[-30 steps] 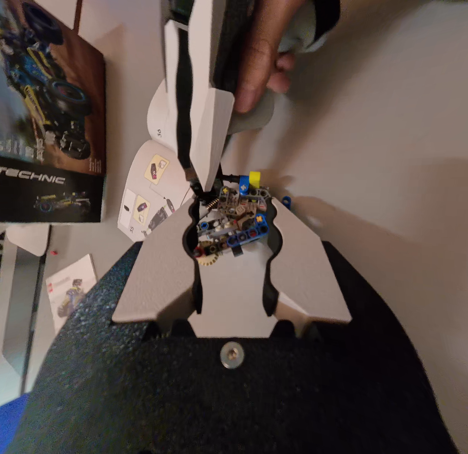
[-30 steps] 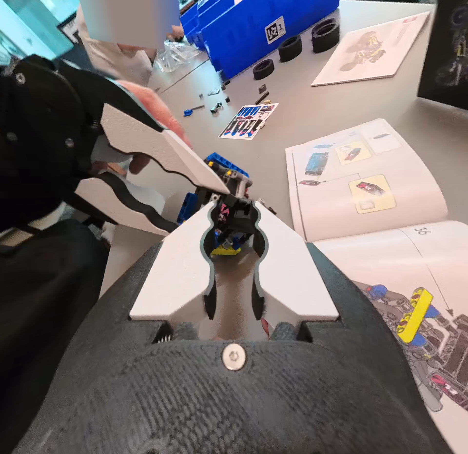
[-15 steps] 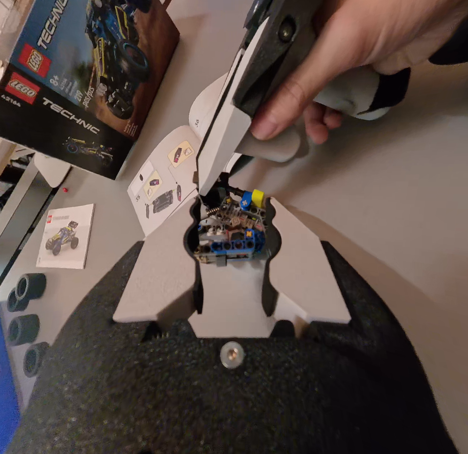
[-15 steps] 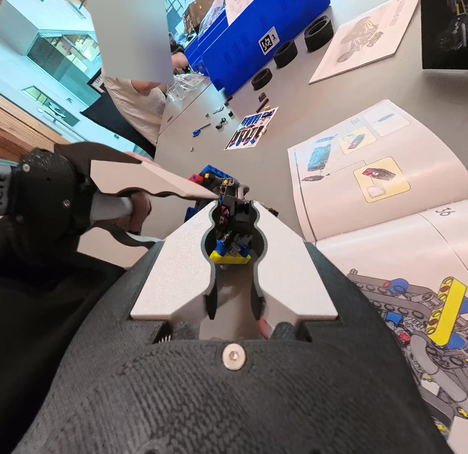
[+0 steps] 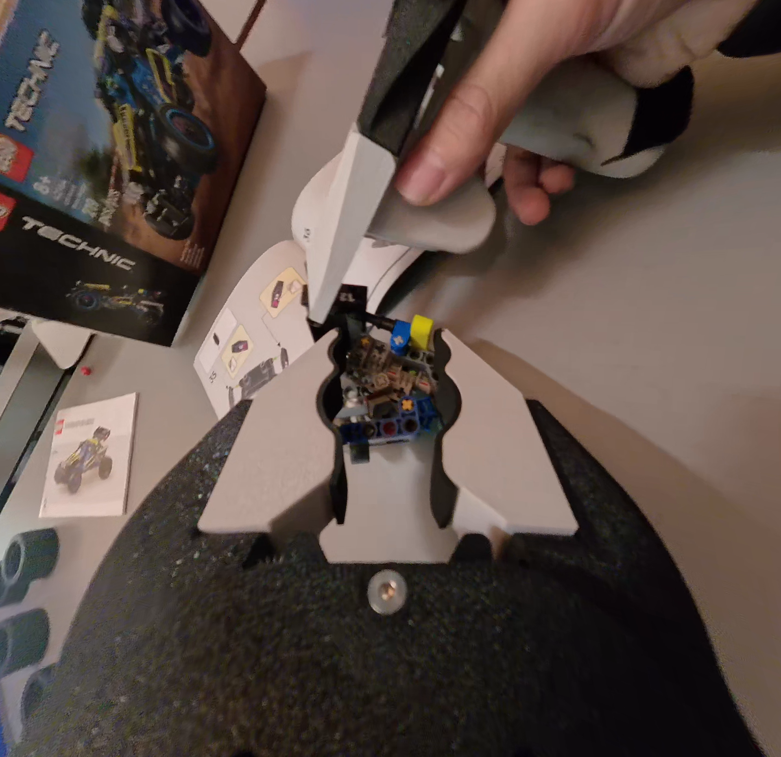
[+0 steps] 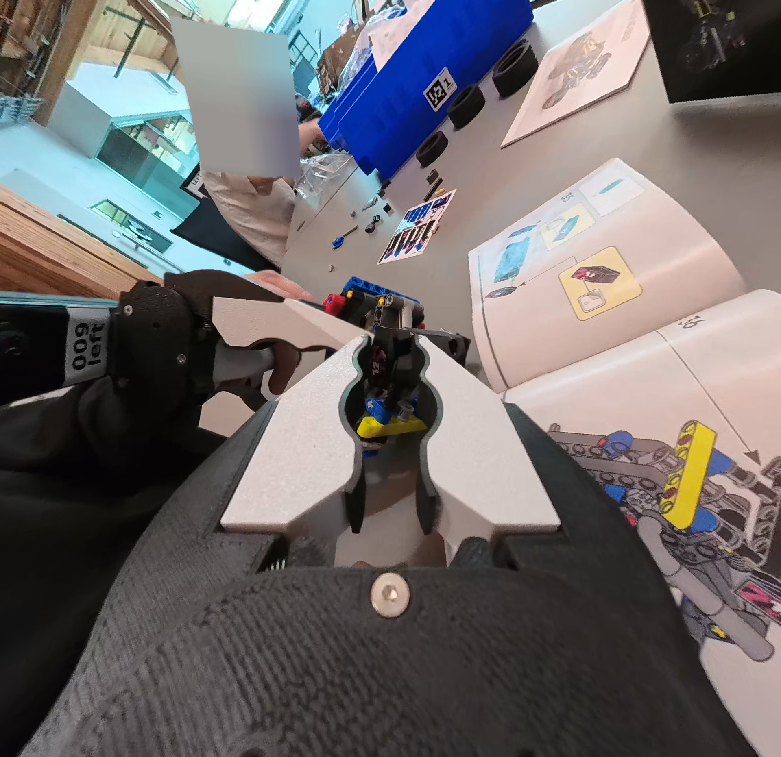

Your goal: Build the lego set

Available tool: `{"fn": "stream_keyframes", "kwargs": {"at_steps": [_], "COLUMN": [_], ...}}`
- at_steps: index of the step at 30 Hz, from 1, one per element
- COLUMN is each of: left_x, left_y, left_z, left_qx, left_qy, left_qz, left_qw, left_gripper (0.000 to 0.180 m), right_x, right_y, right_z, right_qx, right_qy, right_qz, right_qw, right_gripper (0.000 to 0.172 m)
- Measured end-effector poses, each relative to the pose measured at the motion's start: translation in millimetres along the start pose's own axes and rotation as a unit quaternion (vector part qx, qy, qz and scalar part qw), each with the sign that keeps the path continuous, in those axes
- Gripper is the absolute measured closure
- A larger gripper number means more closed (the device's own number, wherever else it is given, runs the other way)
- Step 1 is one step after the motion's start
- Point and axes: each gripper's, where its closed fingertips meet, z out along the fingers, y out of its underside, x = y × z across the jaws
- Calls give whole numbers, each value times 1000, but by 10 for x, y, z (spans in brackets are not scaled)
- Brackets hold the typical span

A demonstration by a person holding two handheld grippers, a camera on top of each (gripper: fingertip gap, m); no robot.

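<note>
– Two hand-held grippers on one thing?

– Yes. Nearest, the left hand-held gripper (image 5: 386, 335) is clamped on a partly built brick model (image 5: 380, 399). Its blue and grey beams fill the hollow between the two fingers and meet both pads.

– And the right one?

– The right hand-held gripper (image 6: 391, 342) is nearly closed, with its tips pinched on a black stickered panel (image 6: 380, 365) at the model's end. A yellow beam (image 6: 391, 426) lies crosswise just behind that, inside the hollow. The two grippers meet at the model, the left one coming in from 9 o'clock in the right wrist view.

– How much of the model exists?

– I'd call it a frame, not a finished vehicle. I see beams, pins and that panel, but no wheels on it.

– What lies beyond?

– An open instruction booklet (image 6: 591, 272) is just past the model at 2 o'clock, on the grey tabletop (image 6: 486, 166). Farther out at 12 o'clock there's a sticker sheet (image 6: 418, 230) and a few loose small parts (image 6: 367, 221).

– Farther yet?

– Black tyres (image 6: 465, 105) stand loose beside a blue bin (image 6: 422, 61). A closed thin booklet (image 6: 579, 69) lies toward 1 o'clock. In the left wrist view the set's box (image 5: 105, 145) stands at 10 o'clock. A person sits at the tabletop's far edge.
</note>
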Motion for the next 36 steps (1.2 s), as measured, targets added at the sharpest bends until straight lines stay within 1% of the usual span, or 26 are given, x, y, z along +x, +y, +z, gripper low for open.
{"fn": "stream_keyframes", "kwargs": {"at_steps": [1,3,5,6,7,9,12,19,20,21,23,28,30,32,34,36], "left_x": [18,4,11,12,10,-14,-62,-95,-98,-108,-110,-83,-75,-64,-65,-62], "left_y": [15,30,12,13,18,49,48,17,13,12,8,19,36,39,47,64], "left_z": [7,16,14,18,23,45,80,114,121,130,146,158,156,150,141,112], "left_qx": [-1,-2,8,9,7,-8,-18,-20,-23,-28,-43,-66,-74,-68,-53,-34], "left_qy": [12,13,16,16,15,10,1,25,30,33,44,72,71,70,69,76], "left_qz": [1,-2,12,21,30,39,37,20,23,26,25,33,41,53,74,83], "left_qw": [1000,1000,1000,1000,999,999,999,999,999,999,998,995,994,994,993,993], "left_gripper": [143,146,146,146,146,146,141,140,140,140,141,141,140,142,146,146], "right_x": [3,55,88,53,30,46,62,116,121,112,136,143,112,97,35,-61], "right_y": [-21,-90,-90,-89,-68,-7,-37,-66,-69,-75,-79,-77,-72,-72,-77,-48], "right_z": [-15,-52,-62,-50,-28,31,44,2,-5,-8,-10,-39,-41,-52,-65,-88], "right_qx": [6,25,23,22,15,-4,9,23,26,31,39,37,33,27,17,-8], "right_qy": [-1,14,31,25,24,40,47,40,35,24,18,15,5,6,-5,-18], "right_qz": [1,-2,-24,-31,-40,-54,-50,-14,-7,4,19,20,20,2,-37,-105], "right_qw": [1000,1000,999,999,999,998,998,999,999,999,999,999,999,1000,999,994], "right_gripper": [156,141,143,147,145,131,148,151,152,156,156,156,153,153,143,120]}}
